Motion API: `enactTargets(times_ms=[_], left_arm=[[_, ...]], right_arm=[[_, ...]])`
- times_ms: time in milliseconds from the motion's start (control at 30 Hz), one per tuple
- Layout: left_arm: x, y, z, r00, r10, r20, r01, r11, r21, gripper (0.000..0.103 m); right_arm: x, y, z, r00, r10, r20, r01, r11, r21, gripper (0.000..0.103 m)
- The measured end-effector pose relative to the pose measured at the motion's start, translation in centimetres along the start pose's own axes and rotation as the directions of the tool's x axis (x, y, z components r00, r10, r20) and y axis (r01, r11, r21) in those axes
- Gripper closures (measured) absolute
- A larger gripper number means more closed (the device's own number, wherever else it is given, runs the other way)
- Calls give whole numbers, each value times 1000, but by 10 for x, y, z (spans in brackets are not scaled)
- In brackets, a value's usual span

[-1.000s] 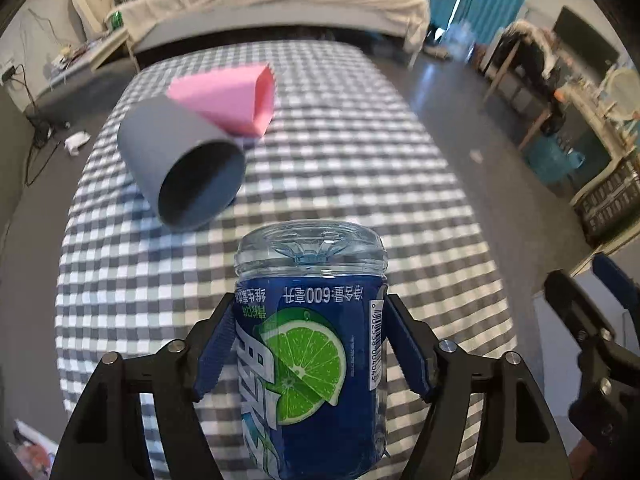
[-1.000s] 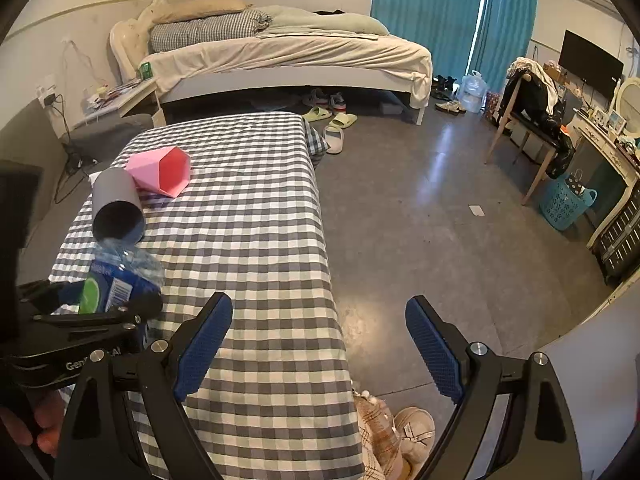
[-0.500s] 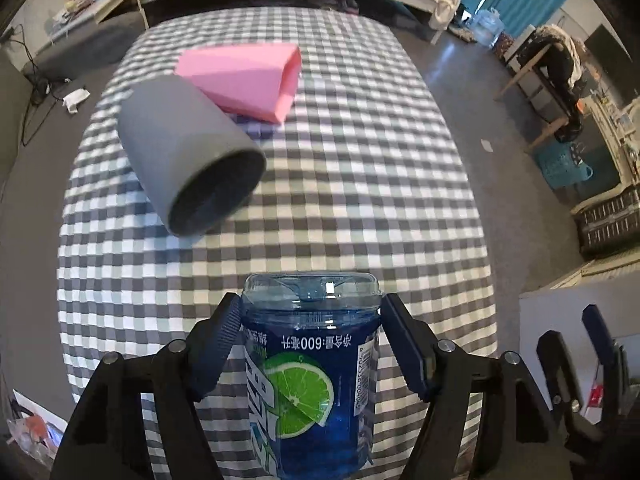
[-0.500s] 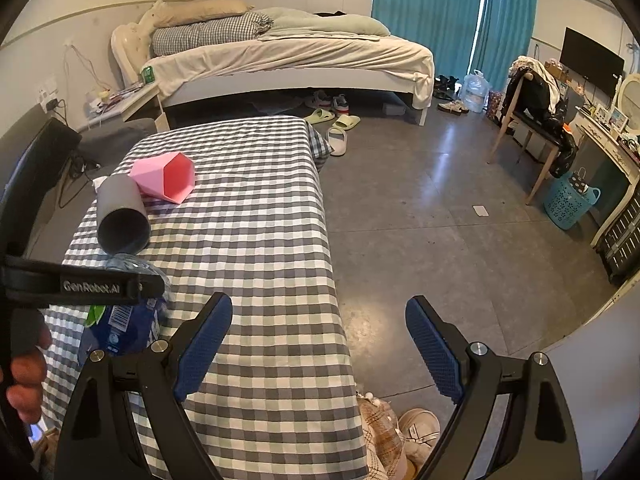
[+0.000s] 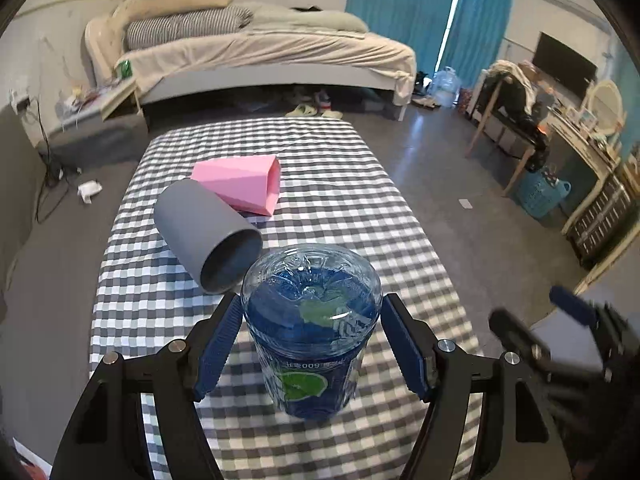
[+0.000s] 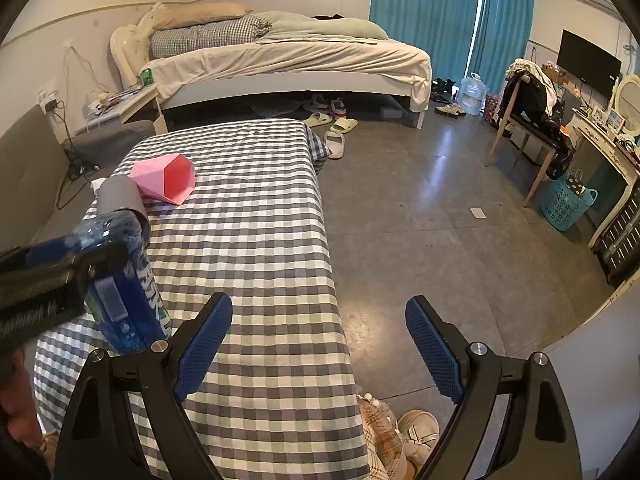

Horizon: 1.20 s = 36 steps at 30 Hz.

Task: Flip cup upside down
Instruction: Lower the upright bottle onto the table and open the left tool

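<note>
A clear cup with a blue lime label (image 5: 312, 332) stands upside down, base up, on the checked tablecloth (image 5: 360, 216). My left gripper (image 5: 312, 340) straddles it with small gaps between its blue pads and the cup wall. The cup also shows at the left of the right wrist view (image 6: 124, 280). My right gripper (image 6: 320, 344) is open and empty, held over the table's right edge.
A grey cup (image 5: 204, 232) lies on its side just behind the blue cup, mouth toward me. A pink faceted cup (image 5: 240, 184) lies on its side behind that. A bed (image 5: 264, 56), a chair (image 5: 508, 112) and a blue basket (image 5: 540, 196) stand around the room.
My left gripper lowered the upside-down cup onto the cloth and tilted to a flatter view. Its jaws have parted slightly from the cup. The right gripper has barely moved.
</note>
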<state>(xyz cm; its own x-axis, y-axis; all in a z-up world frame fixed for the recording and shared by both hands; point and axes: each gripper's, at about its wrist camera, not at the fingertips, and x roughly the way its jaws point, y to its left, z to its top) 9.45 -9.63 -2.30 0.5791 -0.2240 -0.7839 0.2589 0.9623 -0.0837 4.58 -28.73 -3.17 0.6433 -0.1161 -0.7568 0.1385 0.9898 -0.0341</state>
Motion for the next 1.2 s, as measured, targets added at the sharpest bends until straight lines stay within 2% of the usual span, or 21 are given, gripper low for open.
enactTargets(times_ms=[167, 300, 400, 633, 733, 767, 800, 1000, 1200], left_arm=[[-12, 2, -24, 999, -41, 18, 41, 999, 14, 28], [-12, 7, -39, 998, -59, 33, 58, 998, 7, 10], [-9, 8, -51, 997, -71, 28, 71, 997, 7, 10], [27, 5, -63, 993, -101, -59, 102, 995, 2, 10], [35, 8, -61, 993, -102, -55, 102, 995, -11, 17], [38, 7, -61, 992, -107, -60, 106, 994, -16, 27], [43, 7, -61, 992, -100, -76, 99, 995, -18, 31], [42, 7, -62, 995, -97, -34, 97, 995, 10, 35], [46, 12, -40, 997, -62, 39, 61, 998, 6, 37]], right_arm=[[-4, 0, -3, 1000, 11, 14, -11, 1000, 8, 14], [-6, 1, -6, 1000, 23, 14, -24, 1000, 15, 14], [-8, 3, -7, 1000, 18, 20, -18, 1000, 12, 14], [-7, 4, -17, 1000, 13, 0, -13, 1000, 13, 14], [-8, 3, -19, 1000, 8, -1, -8, 1000, 11, 14], [-8, 3, -19, 1000, 6, -1, -6, 1000, 12, 14], [-8, 2, -19, 1000, 5, -2, -5, 1000, 14, 14], [-3, 3, -18, 1000, 9, -13, -9, 1000, 12, 14], [2, 8, -15, 1000, 8, -21, -8, 1000, -3, 14]])
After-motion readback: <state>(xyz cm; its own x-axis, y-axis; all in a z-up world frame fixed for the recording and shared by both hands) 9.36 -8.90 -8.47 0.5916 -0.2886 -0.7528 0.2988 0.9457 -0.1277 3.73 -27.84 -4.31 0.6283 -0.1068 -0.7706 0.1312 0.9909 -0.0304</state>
